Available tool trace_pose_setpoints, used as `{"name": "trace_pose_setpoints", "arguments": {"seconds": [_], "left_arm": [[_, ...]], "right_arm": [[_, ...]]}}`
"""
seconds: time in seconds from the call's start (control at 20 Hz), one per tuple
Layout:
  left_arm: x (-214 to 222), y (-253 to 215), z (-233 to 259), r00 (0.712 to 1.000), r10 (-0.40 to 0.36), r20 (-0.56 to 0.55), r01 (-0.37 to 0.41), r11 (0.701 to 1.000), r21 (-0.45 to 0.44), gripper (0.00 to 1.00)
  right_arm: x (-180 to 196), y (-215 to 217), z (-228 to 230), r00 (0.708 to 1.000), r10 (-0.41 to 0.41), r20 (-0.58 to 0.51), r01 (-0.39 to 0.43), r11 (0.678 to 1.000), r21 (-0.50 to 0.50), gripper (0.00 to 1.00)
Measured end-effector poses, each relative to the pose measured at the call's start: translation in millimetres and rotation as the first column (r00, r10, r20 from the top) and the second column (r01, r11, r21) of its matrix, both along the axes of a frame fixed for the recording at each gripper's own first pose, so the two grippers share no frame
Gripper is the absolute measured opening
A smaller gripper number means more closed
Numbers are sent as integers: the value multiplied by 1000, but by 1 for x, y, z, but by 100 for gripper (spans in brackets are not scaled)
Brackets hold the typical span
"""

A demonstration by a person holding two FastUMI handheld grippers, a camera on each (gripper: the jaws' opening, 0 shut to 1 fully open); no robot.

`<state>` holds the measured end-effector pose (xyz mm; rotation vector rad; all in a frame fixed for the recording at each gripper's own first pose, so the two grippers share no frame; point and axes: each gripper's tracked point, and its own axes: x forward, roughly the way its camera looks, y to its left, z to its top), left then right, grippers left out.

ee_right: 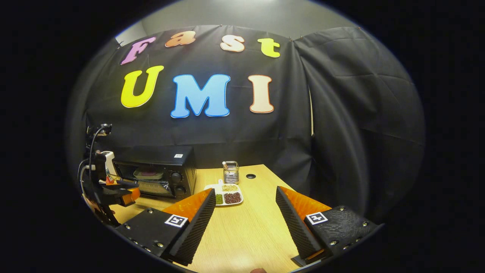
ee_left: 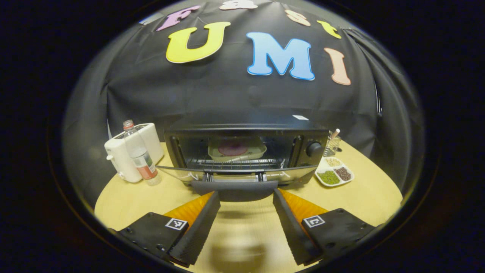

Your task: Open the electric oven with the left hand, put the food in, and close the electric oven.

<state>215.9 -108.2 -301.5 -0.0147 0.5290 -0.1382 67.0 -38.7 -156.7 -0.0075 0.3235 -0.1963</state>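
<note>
The wooden table (ee_left: 363, 197) carried everything. The black electric oven (ee_left: 246, 129) stood at twelve o'clock in the left gripper view, its glass door (ee_left: 235, 175) hanging open and dropped forward, the door handle (ee_left: 235, 188) just ahead of the fingertips. Inside, on the wire rack (ee_left: 238, 163), sat the food tray (ee_left: 237, 149) with a dark round item on it. A white appliance (ee_left: 121, 151) stood at nine o'clock of the oven, a plastic bottle (ee_left: 141, 157) touching its front. At three o'clock lay a divided dish of beans (ee_left: 335, 172), with a glass holder (ee_left: 333, 144) behind it.

The left gripper (ee_left: 246, 206) had its fingers spread apart, either side of the handle's ends, gripping nothing. In the right gripper view the right gripper (ee_right: 242, 210) was likewise spread wide over bare tabletop, holding nothing, well apart from the oven at ten o'clock.
</note>
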Motion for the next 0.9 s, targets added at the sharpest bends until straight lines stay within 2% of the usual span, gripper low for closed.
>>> {"name": "trace_pose_setpoints", "arguments": {"seconds": [0.1,0.15,0.2,0.25,0.3,0.35,0.4,0.45,0.5,0.55,0.65,0.7,0.75,0.9], "left_arm": [[10,1,8,1000,-2,24,2,1000,-4,95],[17,1,8,1000,-3,25,3,1000,0,100],[24,2,11,999,-2,36,2,1000,2,95],[28,4,15,999,0,49,0,1000,3,95],[29,6,21,998,4,63,-4,1000,0,100],[28,9,29,997,13,71,-13,1000,-7,91],[22,10,40,996,23,83,-21,999,-25,95],[17,10,53,994,27,108,-22,999,-49,95],[11,12,67,990,32,136,-24,998,-60,91],[0,17,81,986,43,160,-34,998,-59,95],[-26,26,114,973,71,221,-59,996,-61,95],[-40,32,135,958,95,269,-81,995,-64,99],[-53,36,148,946,114,304,-100,993,-64,95],[-104,44,185,913,139,383,-135,990,-38,99]], "right_arm": [[0,-1,2,1000,7,1,-7,1000,-8,98],[2,1,3,1000,12,4,-12,1000,-7,98],[3,3,5,1000,18,8,-17,1000,-6,98],[6,5,7,1000,27,16,-27,1000,-7,98],[8,6,10,999,37,28,-37,999,-11,98],[9,8,13,998,50,38,-49,999,-15,98],[9,8,20,996,66,55,-65,998,-20,98],[8,9,28,994,75,84,-73,997,-27,98],[8,9,40,989,88,119,-85,996,-32,98],[10,11,50,983,107,150,-104,994,-28,98],[8,20,68,965,169,199,-170,985,-13,98],[7,21,77,954,197,227,-198,980,-16,98],[4,17,82,947,210,244,-210,977,-25,98],[-11,11,97,927,246,283,-250,968,-23,98]]}}
